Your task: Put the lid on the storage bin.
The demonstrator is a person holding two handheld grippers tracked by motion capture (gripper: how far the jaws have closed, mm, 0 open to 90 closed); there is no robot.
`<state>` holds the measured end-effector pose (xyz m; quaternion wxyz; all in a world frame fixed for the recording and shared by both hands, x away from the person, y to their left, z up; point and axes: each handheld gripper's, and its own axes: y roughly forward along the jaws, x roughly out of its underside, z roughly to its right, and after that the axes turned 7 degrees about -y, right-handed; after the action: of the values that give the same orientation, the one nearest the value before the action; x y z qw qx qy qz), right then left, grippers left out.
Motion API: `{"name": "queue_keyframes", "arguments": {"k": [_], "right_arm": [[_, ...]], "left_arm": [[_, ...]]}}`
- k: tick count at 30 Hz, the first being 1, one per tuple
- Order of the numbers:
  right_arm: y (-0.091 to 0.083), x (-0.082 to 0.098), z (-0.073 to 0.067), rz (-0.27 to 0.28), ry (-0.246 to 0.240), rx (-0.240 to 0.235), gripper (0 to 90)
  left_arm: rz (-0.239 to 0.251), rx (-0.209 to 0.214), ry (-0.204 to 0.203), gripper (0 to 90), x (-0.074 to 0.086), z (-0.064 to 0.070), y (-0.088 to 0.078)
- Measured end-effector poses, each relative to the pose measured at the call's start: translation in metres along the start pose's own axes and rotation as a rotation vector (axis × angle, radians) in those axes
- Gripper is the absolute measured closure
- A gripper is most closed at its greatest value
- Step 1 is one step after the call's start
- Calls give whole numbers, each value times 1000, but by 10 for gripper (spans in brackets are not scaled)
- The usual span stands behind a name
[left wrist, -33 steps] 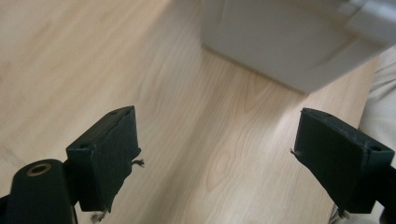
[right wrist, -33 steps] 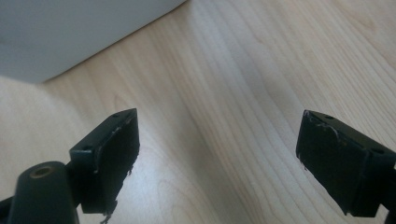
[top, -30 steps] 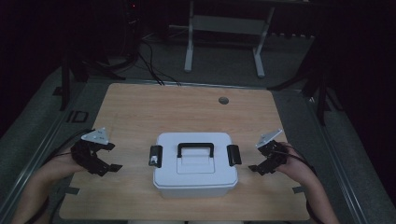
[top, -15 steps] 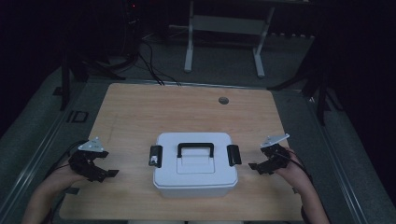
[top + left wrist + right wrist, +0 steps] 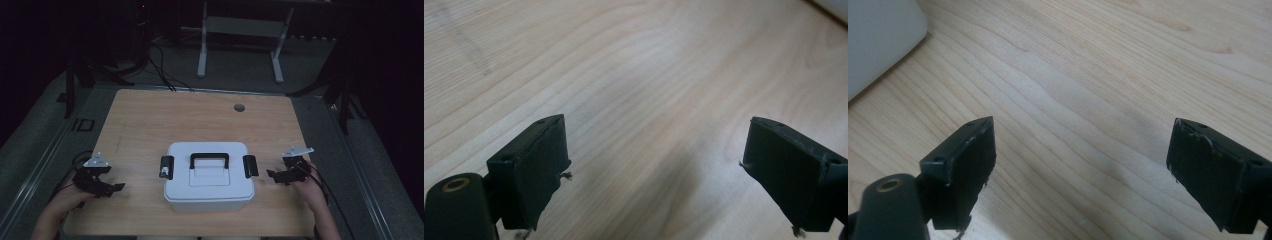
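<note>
A white lidded box (image 5: pixel 209 177) with a black carry handle (image 5: pixel 209 159) and a black latch on each side sits near the front middle of the wooden table (image 5: pixel 150 120). My left gripper (image 5: pixel 114 187) rests low over the table's front left, well apart from the box, jaws wide open and empty (image 5: pixel 654 170). My right gripper (image 5: pixel 273 175) hovers just right of the box's right latch (image 5: pixel 249 165), also open with nothing between its jaws (image 5: pixel 1080 165). A corner of the white box (image 5: pixel 878 40) appears at the upper left of the right gripper view.
A small round hole (image 5: pixel 239 107) marks the table's far side. Beyond the table stands a metal frame (image 5: pixel 240 35) on the dark floor, with cables (image 5: pixel 160 70) trailing nearby. Bare wood stretches behind the box.
Both grippers have dropped back toward the table's front edge; the left one moved farther left and nearer to the person. The box has not moved.
</note>
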<state>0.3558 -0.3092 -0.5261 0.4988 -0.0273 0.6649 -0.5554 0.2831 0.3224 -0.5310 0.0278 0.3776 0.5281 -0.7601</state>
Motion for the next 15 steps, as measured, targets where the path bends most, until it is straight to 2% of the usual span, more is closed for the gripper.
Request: {"name": "queue_keyframes", "arguments": {"k": [2, 5, 10, 11, 15], "right_arm": [[3, 2, -1, 7, 0, 15, 119], [5, 3, -2, 29, 17, 28, 119], [10, 4, -5, 32, 25, 10, 119], [11, 5, -5, 35, 30, 15, 118], [12, 7, -6, 68, 53, 76, 116]], "left_arm": [[10, -10, -32, 113, 2, -2, 3], [3, -63, -47, 113, 5, -3, 7], [8, -83, -61, 114, 8, -2, 13], [5, -100, -55, 113, 9, -2, 14], [12, -118, -71, 113, 10, 0, 18]]}}
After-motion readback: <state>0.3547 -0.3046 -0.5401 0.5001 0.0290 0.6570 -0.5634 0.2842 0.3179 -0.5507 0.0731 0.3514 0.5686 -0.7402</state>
